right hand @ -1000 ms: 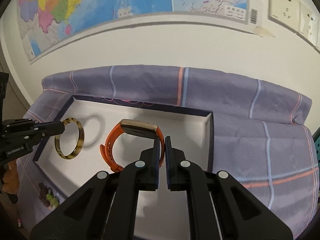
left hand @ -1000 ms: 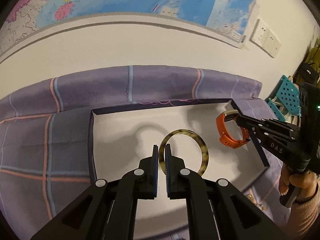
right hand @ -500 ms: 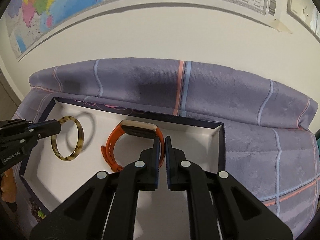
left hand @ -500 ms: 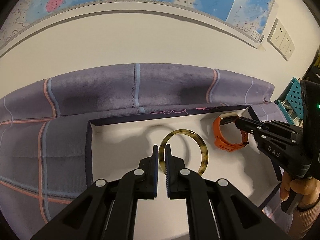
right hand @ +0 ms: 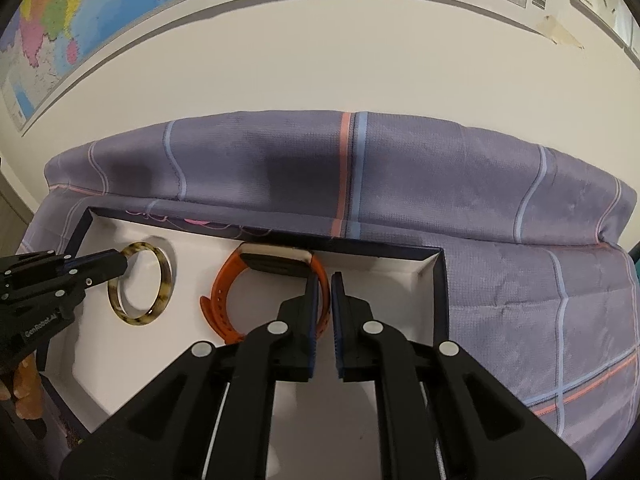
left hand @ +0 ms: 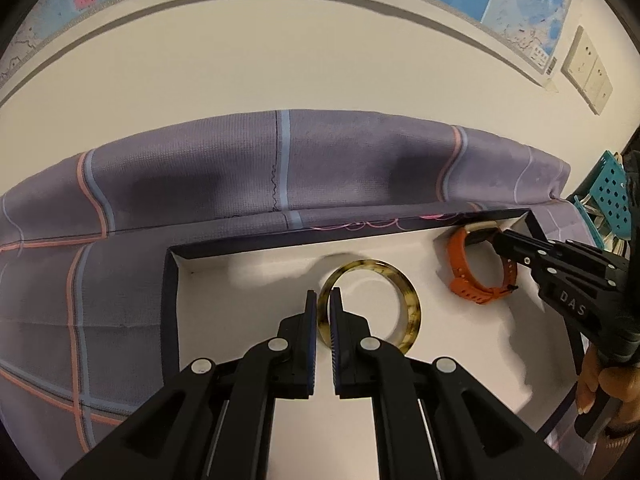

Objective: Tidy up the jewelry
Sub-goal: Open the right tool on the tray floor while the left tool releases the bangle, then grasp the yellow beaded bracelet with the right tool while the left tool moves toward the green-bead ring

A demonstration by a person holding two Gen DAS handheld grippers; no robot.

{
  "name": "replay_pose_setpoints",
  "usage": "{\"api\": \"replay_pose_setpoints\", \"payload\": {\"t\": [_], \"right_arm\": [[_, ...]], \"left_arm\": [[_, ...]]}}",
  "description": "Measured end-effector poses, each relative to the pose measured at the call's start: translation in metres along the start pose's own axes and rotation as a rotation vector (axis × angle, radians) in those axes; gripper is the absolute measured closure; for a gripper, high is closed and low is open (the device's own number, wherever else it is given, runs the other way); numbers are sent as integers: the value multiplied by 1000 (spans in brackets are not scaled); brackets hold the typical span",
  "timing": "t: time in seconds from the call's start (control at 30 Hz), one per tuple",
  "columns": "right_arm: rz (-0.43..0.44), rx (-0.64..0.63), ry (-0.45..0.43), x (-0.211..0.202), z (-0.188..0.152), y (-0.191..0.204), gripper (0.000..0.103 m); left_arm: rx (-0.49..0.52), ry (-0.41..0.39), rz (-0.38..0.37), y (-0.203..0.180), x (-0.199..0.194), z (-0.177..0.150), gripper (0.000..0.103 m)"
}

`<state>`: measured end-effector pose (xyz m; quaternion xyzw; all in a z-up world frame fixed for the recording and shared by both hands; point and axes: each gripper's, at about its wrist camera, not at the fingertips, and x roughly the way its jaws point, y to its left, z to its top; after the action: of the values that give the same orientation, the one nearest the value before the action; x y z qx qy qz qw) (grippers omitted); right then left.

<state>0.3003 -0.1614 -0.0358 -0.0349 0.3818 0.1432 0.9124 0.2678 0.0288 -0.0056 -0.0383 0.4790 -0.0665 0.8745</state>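
Observation:
A shallow tray (left hand: 172, 276) with a white floor and dark rim lies on a purple checked cloth. My left gripper (left hand: 324, 298) is shut on a tortoiseshell bangle (left hand: 404, 300), holding it low over the tray's middle; the bangle also shows in the right wrist view (right hand: 160, 280). My right gripper (right hand: 324, 282) is shut on an orange watch (right hand: 224, 288), held by its strap near the tray's far wall. The watch also shows in the left wrist view (left hand: 460, 264), at the tray's right end.
The purple cloth (right hand: 500, 220) rises in a fold behind the tray and spreads to the right. A wall with a map (right hand: 60, 20) stands behind. A teal perforated basket (left hand: 612, 192) sits at the far right. Small items lie beside the tray's near left corner (right hand: 74, 438).
Both grippers have moved forward and lower into the tray, carrying the bangle and the watch closer to its floor and far wall. Both stay shut on their items.

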Motion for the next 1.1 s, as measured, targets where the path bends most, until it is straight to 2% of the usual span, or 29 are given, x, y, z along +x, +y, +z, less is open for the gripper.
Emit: {"api": "replay_pose_setpoints", "payload": {"t": [0.1, 0.2, 0.27, 0.37, 0.47, 0.6, 0.7, 0.8, 0.97, 1.0, 1.1], "right_arm": [[3, 14, -11, -4, 0, -3, 81], [4, 28, -21, -6, -1, -8, 79], [16, 36, -32, -11, -4, -10, 78], [27, 41, -55, -22, -11, -15, 74], [51, 44, -79, -38, -20, -20, 69], [72, 22, -114, -60, -34, -21, 62], [101, 13, -127, -76, -46, -19, 61], [127, -13, -147, -94, -61, -14, 59], [185, -69, -157, -124, -95, 0, 59], [212, -74, -146, -128, -104, 2, 59], [233, -110, -118, -130, -127, 15, 62]], "left_arm": [[-7, 9, 9, 1, 3, 2, 98], [-16, 17, 10, 3, 3, 4, 98], [-23, 8, 18, 4, 2, 5, 94], [-26, -4, 6, 7, -5, 2, 93], [-1, -49, 12, 6, -23, -6, 91], [38, -109, 4, 1, -49, -19, 78], [77, -147, 0, -5, -70, -35, 71], [115, -176, -14, -11, -90, -57, 68], [134, -189, -38, -16, -108, -88, 64], [131, -190, -39, -18, -108, -91, 61], [134, -179, -61, -20, -113, -112, 60]]}}
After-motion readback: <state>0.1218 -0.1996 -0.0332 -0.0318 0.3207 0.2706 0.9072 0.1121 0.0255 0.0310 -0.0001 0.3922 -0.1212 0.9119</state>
